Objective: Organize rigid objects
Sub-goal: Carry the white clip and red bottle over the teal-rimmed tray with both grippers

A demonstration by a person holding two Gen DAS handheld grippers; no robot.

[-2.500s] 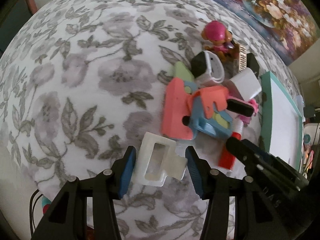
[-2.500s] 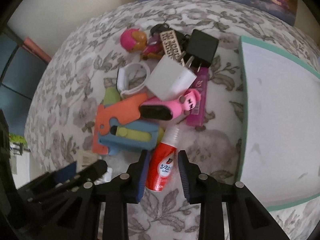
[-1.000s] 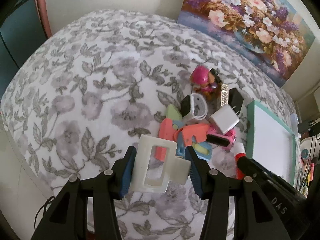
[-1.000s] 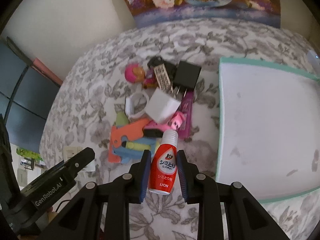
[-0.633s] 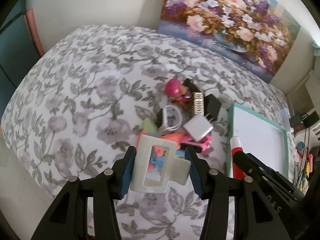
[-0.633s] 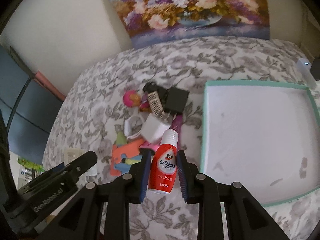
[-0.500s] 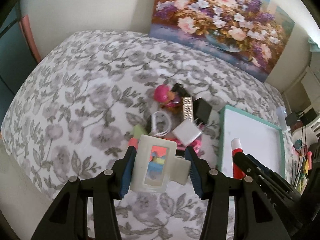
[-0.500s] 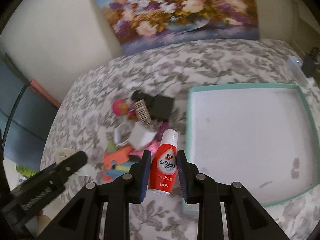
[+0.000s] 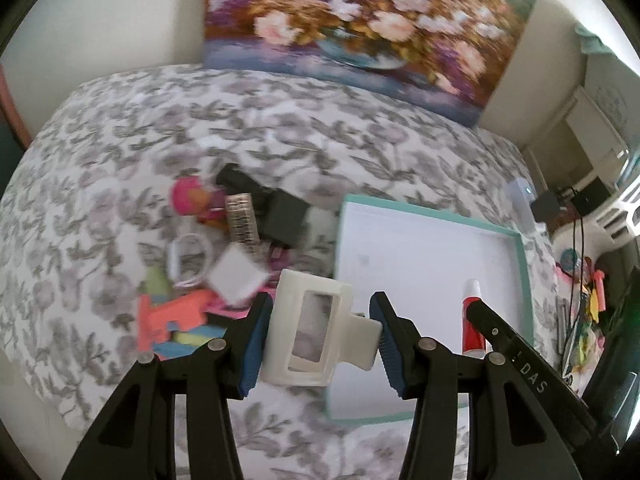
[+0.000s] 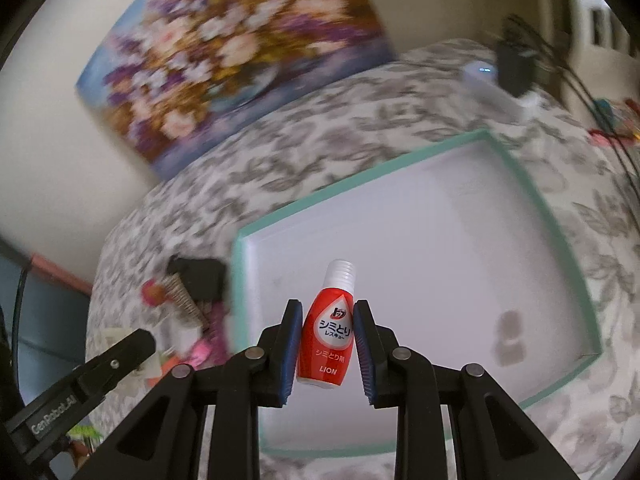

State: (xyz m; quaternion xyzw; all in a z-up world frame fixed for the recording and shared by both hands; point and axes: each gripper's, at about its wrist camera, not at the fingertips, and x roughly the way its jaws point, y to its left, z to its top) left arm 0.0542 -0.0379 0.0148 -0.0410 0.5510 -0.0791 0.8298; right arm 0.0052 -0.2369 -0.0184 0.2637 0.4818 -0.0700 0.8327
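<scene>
My left gripper is clamped on a white plastic clip, its blue pads pressing the clip's two sides, and it hangs over the near left edge of the teal-rimmed tray, which lies on the floral bedspread. My right gripper is closed on a small red bottle with a white cap, held cap-forward above the tray's white floor. Left of the tray sits the blurred pile of loose things, among them a black adapter, a white cube charger and pink and orange pieces, and a flower painting leans on the wall behind the bed.
</scene>
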